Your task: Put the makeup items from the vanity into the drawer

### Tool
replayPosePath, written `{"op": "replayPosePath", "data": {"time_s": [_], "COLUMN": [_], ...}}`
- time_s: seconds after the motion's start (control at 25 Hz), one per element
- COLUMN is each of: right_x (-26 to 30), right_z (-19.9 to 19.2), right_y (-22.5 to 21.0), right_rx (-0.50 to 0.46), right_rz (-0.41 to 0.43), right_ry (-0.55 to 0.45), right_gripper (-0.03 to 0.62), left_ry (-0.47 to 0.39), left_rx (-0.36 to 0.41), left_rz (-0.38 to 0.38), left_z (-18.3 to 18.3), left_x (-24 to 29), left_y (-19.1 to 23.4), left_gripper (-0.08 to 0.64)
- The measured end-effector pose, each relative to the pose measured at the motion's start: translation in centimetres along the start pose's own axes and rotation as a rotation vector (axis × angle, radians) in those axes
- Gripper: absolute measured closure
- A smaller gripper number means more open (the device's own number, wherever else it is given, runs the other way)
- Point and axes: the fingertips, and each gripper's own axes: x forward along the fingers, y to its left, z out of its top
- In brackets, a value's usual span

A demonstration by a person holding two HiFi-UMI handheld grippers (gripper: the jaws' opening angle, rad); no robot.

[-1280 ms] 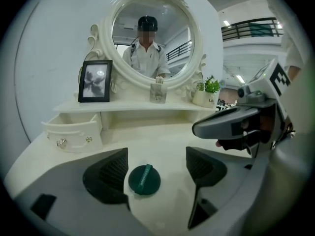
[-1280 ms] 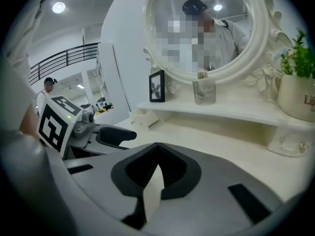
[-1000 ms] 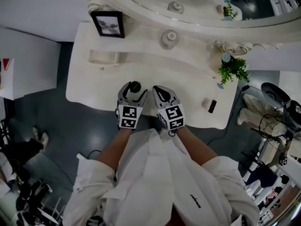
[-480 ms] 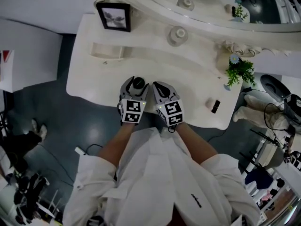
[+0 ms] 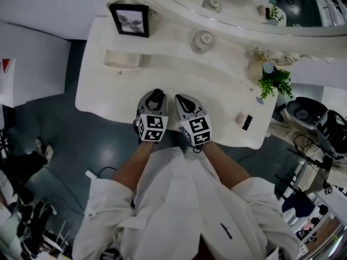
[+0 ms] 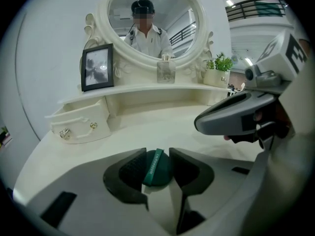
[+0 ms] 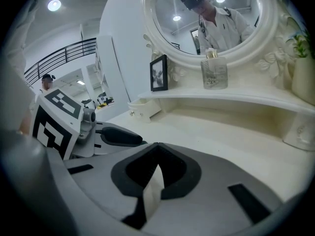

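A round dark green compact lies on the white vanity top near its front edge. My left gripper has just been closing, and its ribbed pads now press on both sides of the compact. In the head view only a dark sliver of the compact shows between the left gripper's fingers. My right gripper rests beside it, shut with nothing between its tips. A small drawer stands open at the back left.
A framed photo and a glass perfume bottle stand on the raised shelf under the oval mirror. A potted plant sits at the right. A small black item and a pale round one lie near the right front edge.
The left gripper's fingers have come together around the dark round compact, which showed plainly between them before. Both hands stay in place at the vanity's front edge.
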Motion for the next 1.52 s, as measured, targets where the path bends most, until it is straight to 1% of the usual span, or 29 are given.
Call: {"op": "replayPosePath", "data": {"time_s": [0.04,0.08,0.24,0.28,0.32,0.36,0.48,0.64,0.84,1.0,1.32,1.52], "right_x": [0.0,0.0,0.0,0.0,0.1,0.1,0.1,0.1,0.2,0.5,2.7,4.8], "right_z": [0.0,0.0,0.5,0.6,0.7,0.8,1.1,1.5,2.3,3.4,7.1,9.8], "right_y": [0.0,0.1,0.1,0.2,0.2,0.2,0.3,0.4,0.7,1.2,2.7,4.4], "right_rx": [-0.001,-0.001,0.003,0.003,0.000,-0.003,-0.009,-0.017,-0.027,-0.029,-0.056,-0.114], "right_rz": [0.002,0.003,0.007,0.008,0.010,0.012,0.017,0.021,0.030,0.037,0.063,0.096], "right_ry": [0.000,-0.001,-0.001,0.000,0.001,0.001,-0.004,-0.007,-0.019,-0.037,-0.081,-0.102], "right_gripper": [0.574,0.574,0.574,0.574,0.574,0.575,0.575,0.574,0.574,0.574,0.574,0.574], "left_ry": [0.001,0.001,0.004,0.003,0.001,-0.001,-0.002,-0.026,-0.073,-0.119,-0.206,-0.245], "left_rx": [0.005,0.008,0.012,0.011,0.006,-0.005,-0.041,-0.045,-0.058,-0.074,-0.108,-0.130], "left_rz": [0.005,0.010,0.010,0.009,0.010,0.013,0.014,0.011,0.014,0.023,0.073,0.115], "left_z": [0.0,-0.1,0.0,0.1,0.1,0.2,0.0,0.6,2.2,4.4,7.5,8.7], "left_x": [0.0,0.0,0.1,0.0,0.0,0.0,0.0,-0.3,-1.2,-2.5,-4.6,-5.6], "left_y": [0.1,0.1,0.2,0.2,0.2,0.4,0.6,0.7,0.9,1.7,5.4,8.6], "left_gripper": [0.414,0.452,0.478,0.491,0.520,0.529,0.531,0.532,0.532,0.532,0.532,0.532]}}
